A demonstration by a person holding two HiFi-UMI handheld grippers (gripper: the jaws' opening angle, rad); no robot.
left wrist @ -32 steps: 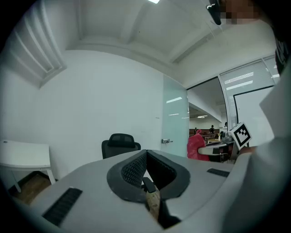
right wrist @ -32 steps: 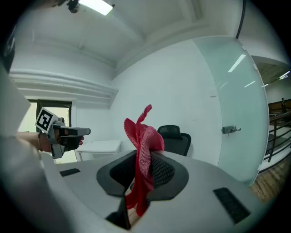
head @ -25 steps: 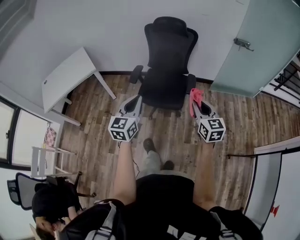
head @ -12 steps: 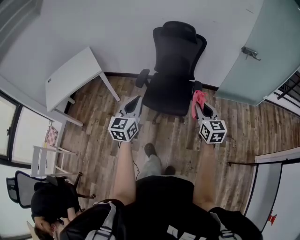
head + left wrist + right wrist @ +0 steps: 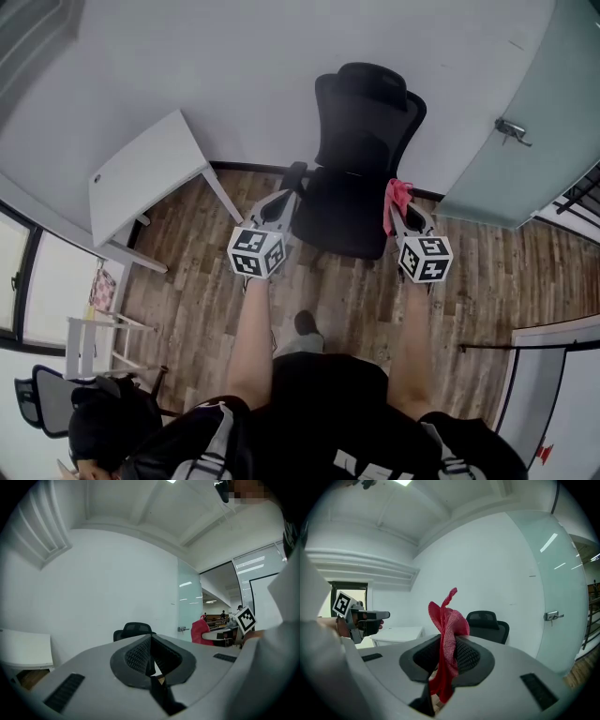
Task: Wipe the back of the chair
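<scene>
The chair point(image 5: 361, 150) stood at the far wall, seat toward the person, a white desk point(image 5: 141, 173) to its left. Its tall black back looked firm with some give. As an office chair it would probably swivel or roll under a push, so its armrest or the edge of its back seemed the place to steady it. The left gripper point(image 5: 281, 202) was clenched on nothing. The right gripper point(image 5: 401, 208) grasped a red cloth point(image 5: 397, 193), soft, light and limp. Both hung near the seat's front corners, the chair's back farther off between them, untouched by the cloth.
</scene>
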